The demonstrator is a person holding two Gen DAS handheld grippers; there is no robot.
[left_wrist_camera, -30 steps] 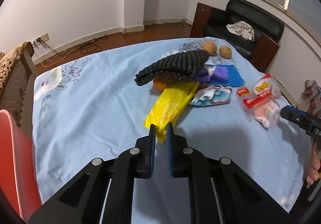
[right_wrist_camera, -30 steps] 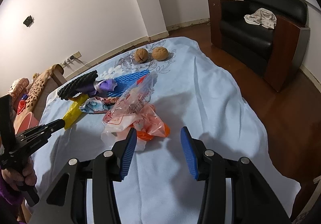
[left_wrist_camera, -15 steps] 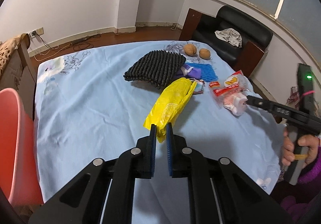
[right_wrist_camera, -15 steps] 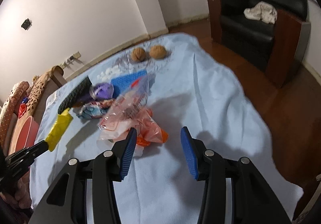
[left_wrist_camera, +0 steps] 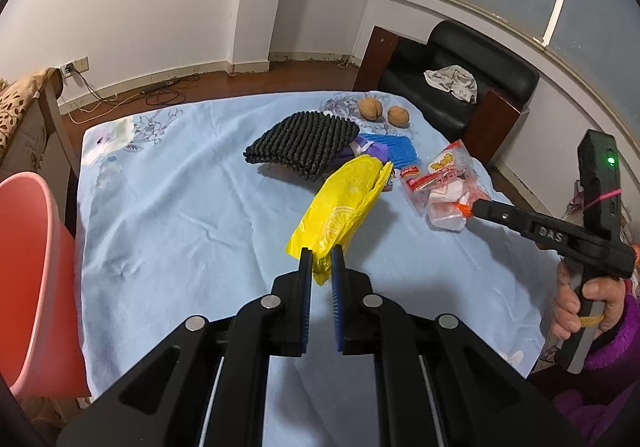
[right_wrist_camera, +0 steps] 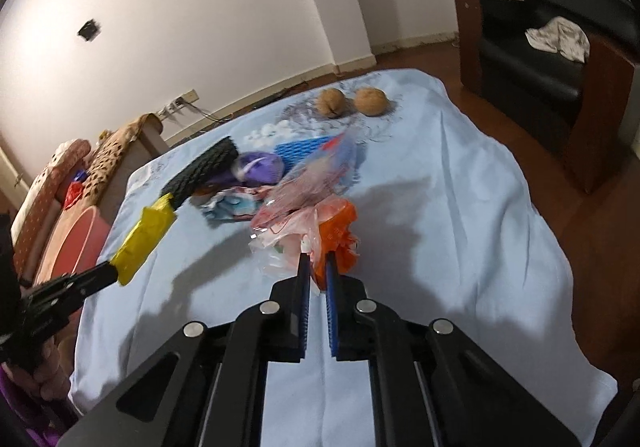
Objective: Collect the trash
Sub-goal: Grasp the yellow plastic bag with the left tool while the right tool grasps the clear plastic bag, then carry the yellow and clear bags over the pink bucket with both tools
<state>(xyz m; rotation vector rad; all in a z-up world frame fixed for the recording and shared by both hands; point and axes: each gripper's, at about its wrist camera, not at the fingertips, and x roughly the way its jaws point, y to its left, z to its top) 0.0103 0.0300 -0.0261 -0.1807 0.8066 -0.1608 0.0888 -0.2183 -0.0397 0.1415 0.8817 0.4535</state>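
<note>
The left tongs (left_wrist_camera: pixel 318 253) clamp a yellow bag (left_wrist_camera: pixel 343 207). The right tongs (right_wrist_camera: pixel 316 263), just closed, pinch blurred orange-and-clear wrappers (right_wrist_camera: pixel 320 231); the black mat (left_wrist_camera: pixel 304 143) hides items beneath.

Probably a home room (lived-in), black armchair (left_wrist_camera: pixel 460 87), cloth-covered table (left_wrist_camera: pixel 180 207)

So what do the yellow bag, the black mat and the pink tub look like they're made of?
Yellow bag: thin glossy plastic film, by its crinkles and sheen; it hangs limp from the left gripper.
Black mat: matte and ribbed, and it curls over, so probably foam or rubber; which one isn't clear.
Pink tub: smooth, rigid-looking wall with a soft shine, likely moulded plastic.
</note>
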